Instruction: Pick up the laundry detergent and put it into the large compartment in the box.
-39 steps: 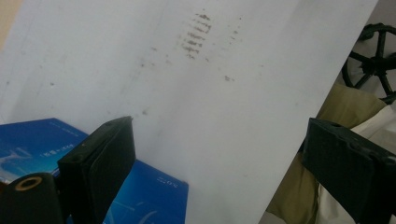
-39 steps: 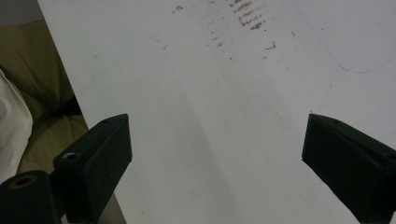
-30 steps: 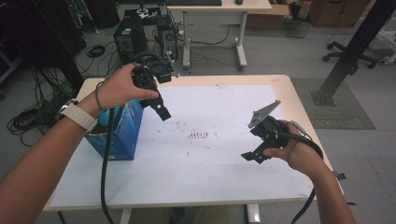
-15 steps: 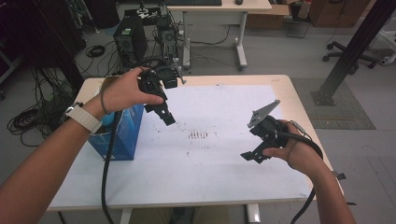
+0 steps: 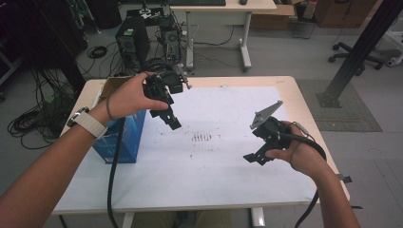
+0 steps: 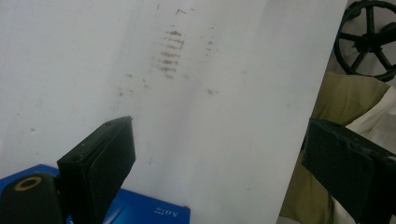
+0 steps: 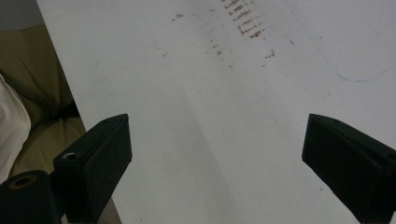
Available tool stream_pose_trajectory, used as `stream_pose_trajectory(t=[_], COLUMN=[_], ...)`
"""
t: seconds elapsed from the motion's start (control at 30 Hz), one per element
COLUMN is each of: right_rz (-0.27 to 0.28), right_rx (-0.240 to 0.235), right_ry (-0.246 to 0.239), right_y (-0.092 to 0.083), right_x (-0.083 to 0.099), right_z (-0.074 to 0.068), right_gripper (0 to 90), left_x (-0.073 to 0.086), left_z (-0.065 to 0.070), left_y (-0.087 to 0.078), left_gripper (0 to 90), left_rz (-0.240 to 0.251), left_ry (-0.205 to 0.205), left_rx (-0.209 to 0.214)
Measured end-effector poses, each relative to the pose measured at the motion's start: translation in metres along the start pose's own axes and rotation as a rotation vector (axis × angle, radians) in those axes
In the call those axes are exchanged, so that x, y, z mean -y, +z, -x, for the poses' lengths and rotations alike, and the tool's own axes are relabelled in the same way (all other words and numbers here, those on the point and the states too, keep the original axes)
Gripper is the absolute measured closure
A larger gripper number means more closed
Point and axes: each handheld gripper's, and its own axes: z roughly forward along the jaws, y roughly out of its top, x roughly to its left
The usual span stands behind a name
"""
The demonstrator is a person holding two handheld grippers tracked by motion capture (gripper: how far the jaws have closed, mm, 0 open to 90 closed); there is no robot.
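Little of the work appeared to be done at this moment: both tools were in the air and neither carried anything. The left gripper (image 5: 167, 115) hung above the table's left half, just beside the open blue cardboard box (image 5: 121, 135) that stood at the left edge of the table (image 5: 190, 199) near its far-left corner, and the box's blue top (image 6: 140, 212) showed at the bottom of the left gripper view beneath the black fingers (image 6: 100, 163). Those fingers stood wide apart with bare white surface between them, gripping nothing. The right gripper (image 5: 259, 154) hovered over the right side of the table, closer to the near edge, with its grey three-cornered plate (image 5: 265, 114) tilted up; its fingers (image 7: 95, 154) were likewise spread wide and empty. Between the two lay a patch of small brownish smudges (image 5: 202, 137) on the white sheet (image 5: 214, 171) covering the table, near its middle. I could not tell what the box held, since its inside was hidden by the hand (image 5: 126, 97) and its walls. As a judgement, the box seemed the thing in hand, being nearest the left gripper, and any grasp, lift or placing of it or its contents was not yet made; all of that remained.
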Motion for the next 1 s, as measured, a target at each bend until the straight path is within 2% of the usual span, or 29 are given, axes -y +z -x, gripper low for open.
stream_pose_trajectory(t=[1.0], right_rz=[0.002], right_rx=[0.000], right_ry=[0.002], right_y=[0.0015], right_x=[0.0013], right_z=[-0.0009], right_gripper=[8.4], left_x=[0.0011], left_z=[-0.0022], left_y=[0.0002], left_gripper=[10.1], left_rz=[0.011], left_ry=[-0.022], left_rx=[-0.027])
